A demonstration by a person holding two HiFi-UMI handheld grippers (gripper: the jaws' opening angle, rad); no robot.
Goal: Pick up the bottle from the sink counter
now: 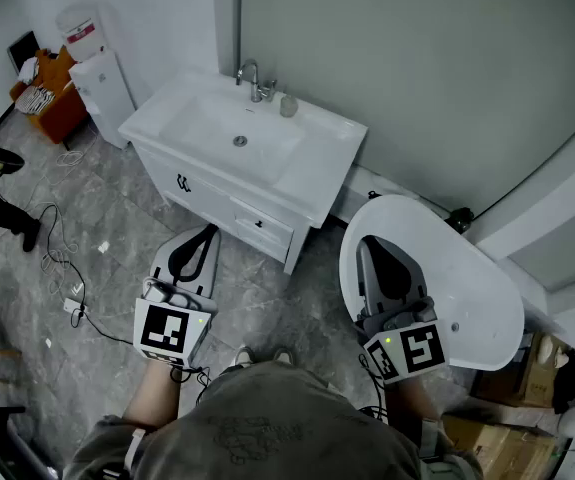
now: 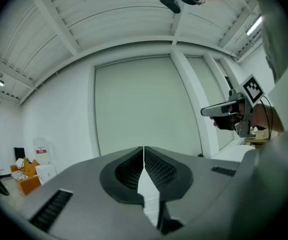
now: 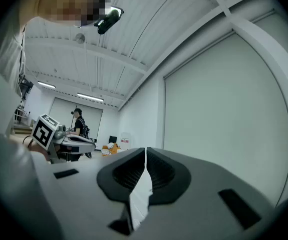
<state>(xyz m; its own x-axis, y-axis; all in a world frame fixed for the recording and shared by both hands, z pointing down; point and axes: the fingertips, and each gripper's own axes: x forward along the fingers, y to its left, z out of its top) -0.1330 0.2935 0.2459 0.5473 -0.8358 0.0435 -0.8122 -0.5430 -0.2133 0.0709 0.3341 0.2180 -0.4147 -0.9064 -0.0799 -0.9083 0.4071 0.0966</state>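
Dispenser (image 1: 95,68) far left by the wall. Left gripper (image 1: 209,232) closed on nothing, jaws pressed together, level above the floor (image 1: 87,228) in front of the counter (image 1: 322,163). Faucet (image 1: 254,80) at the counter's back edge; bottle (image 1: 288,105) upright just right of it, behind the basin, well apart from both grippers. Right gripper (image 1: 368,245) likewise closed and empty, level over a white tub (image 1: 487,303) right of the counter.

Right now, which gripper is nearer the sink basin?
Left. The left gripper points at the vanity front, just short of the sink basin; the right gripper is off to its side, over the white tub.
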